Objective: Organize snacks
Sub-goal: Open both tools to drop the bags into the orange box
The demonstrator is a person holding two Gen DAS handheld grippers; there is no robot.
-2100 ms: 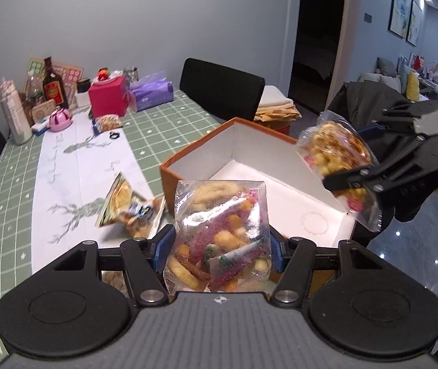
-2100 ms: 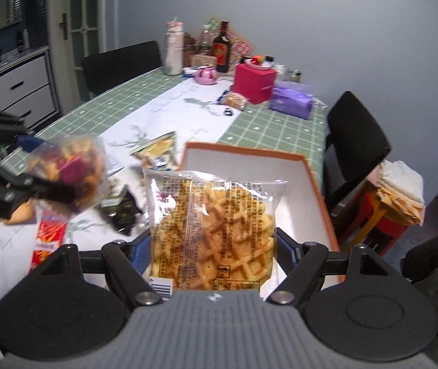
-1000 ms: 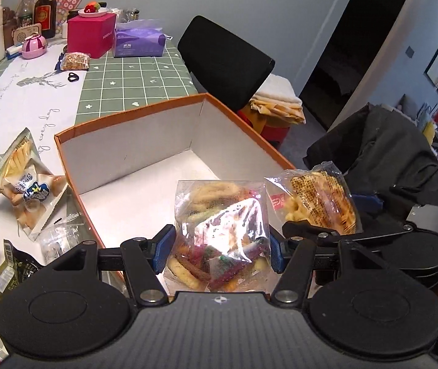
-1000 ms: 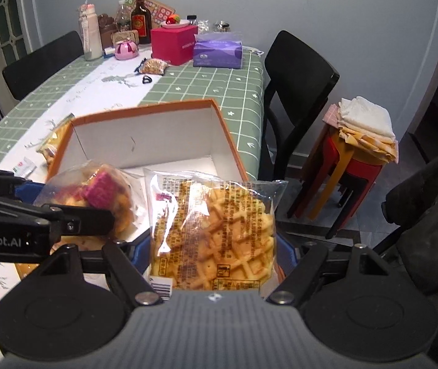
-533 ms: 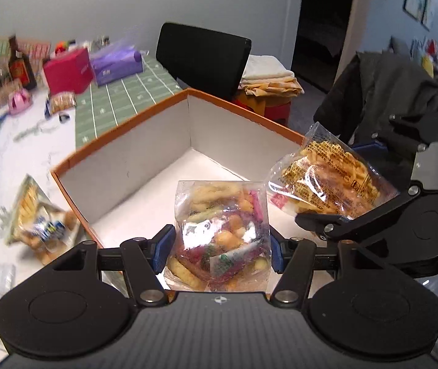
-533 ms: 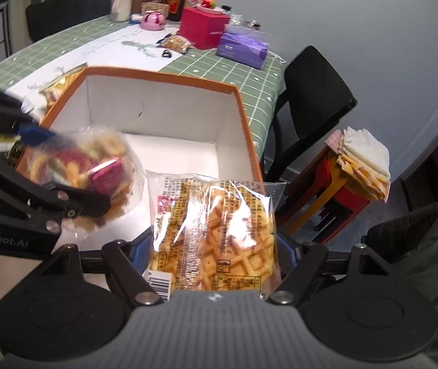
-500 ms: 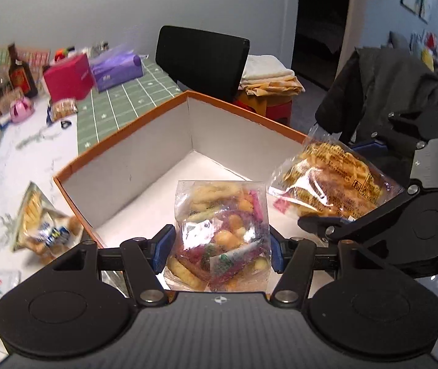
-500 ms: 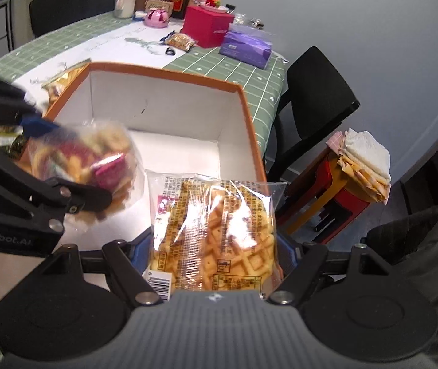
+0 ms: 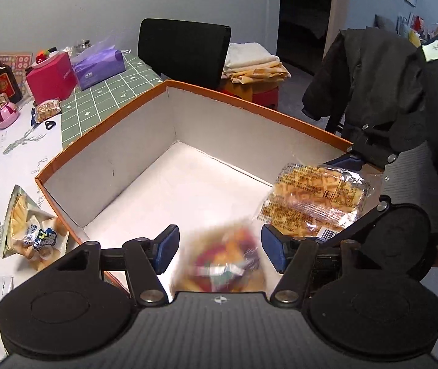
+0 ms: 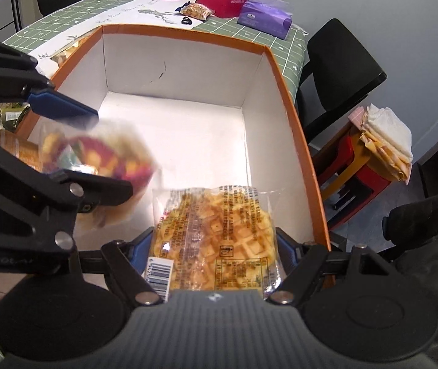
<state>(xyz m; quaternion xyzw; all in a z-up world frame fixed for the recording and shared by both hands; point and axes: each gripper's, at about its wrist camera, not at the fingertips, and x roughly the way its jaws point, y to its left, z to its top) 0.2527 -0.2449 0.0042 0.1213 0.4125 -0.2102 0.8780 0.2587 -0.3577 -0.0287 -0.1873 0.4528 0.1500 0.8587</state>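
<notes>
An orange box (image 9: 108, 132) with a white inside stands at the table's near end; it also shows in the right wrist view (image 10: 292, 123). My left gripper (image 9: 219, 246) is open over the box's near corner, and a clear bag of mixed colourful snacks (image 9: 223, 261) is blurred between its jaws, falling free; the bag also shows in the right wrist view (image 10: 102, 153). My right gripper (image 10: 214, 246) holds a waffle packet (image 10: 216, 240) between its jaws over the box's near right part; the packet shows in the left wrist view (image 9: 311, 200).
Snack packets (image 9: 31, 230) lie on the table left of the box. A red box (image 9: 51, 77), a purple tissue pack (image 9: 99, 67), a bottle (image 9: 2, 80) and a pink item (image 9: 5, 115) stand at the far end. Black chairs (image 9: 185, 52) and a stool with folded cloths (image 10: 381, 138) flank the table.
My left gripper has opened and let go of the mixed snack bag, which drops into the box. The right gripper has lowered the waffle packet nearer the box floor.
</notes>
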